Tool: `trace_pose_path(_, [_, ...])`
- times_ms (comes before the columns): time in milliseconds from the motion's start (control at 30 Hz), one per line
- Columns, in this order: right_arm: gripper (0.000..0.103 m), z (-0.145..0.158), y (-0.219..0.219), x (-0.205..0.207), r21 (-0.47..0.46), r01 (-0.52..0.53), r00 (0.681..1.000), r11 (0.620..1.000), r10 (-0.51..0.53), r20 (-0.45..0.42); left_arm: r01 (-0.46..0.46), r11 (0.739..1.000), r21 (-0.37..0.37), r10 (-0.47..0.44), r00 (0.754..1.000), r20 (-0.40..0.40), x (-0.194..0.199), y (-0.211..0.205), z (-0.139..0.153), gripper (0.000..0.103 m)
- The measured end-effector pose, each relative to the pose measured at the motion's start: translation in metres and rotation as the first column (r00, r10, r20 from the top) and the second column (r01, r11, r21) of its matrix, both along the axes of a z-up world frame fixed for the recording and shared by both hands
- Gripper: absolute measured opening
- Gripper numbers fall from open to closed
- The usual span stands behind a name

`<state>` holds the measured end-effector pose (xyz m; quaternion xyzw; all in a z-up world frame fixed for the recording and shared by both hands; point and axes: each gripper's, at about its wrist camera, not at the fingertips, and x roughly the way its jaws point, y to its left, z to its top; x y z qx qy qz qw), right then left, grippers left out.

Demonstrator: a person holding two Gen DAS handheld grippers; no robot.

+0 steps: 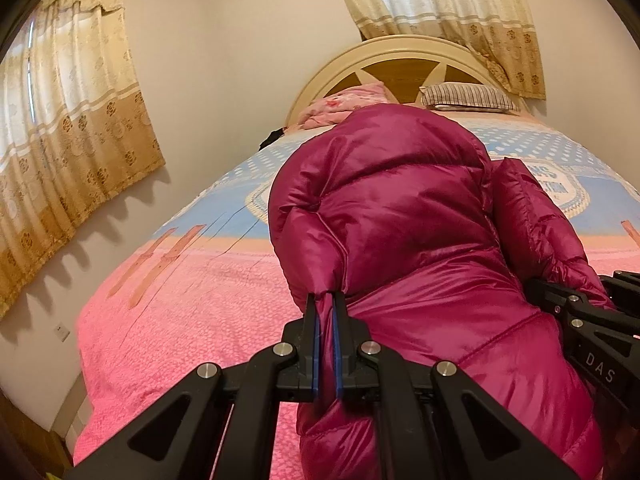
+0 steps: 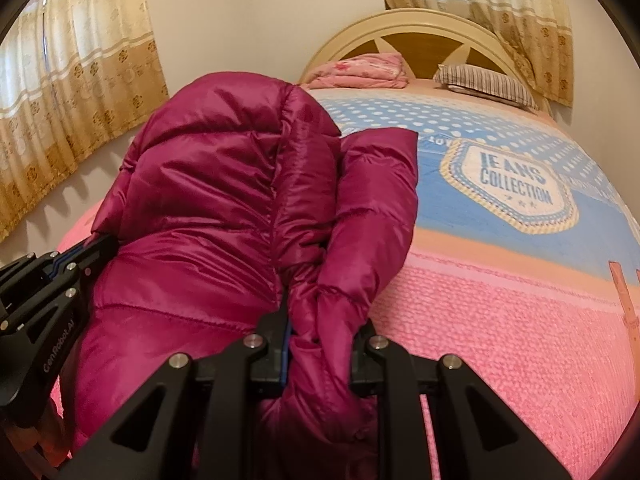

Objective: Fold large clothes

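On bed (image 2: 500, 320), one jacket (image 2: 208, 184), two tongs.

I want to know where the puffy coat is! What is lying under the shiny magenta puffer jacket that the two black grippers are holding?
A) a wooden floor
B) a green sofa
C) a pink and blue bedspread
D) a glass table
C: the shiny magenta puffer jacket, pinched by the left gripper and the right gripper, lies on the pink and blue bedspread covering the bed.
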<state>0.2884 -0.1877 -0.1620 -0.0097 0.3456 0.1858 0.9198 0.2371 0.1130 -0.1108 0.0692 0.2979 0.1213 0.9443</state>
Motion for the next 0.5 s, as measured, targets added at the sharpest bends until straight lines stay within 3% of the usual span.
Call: trace_pose_path(500, [0.021, -0.026, 0.034, 0.002, -0.029, -0.068, 0.996, 0.997, 0.066, -0.062, -0.056, 0.998, -0.017, 0.055, 0.996, -0.066, 0.0, 0.035, -0.033, 0.004])
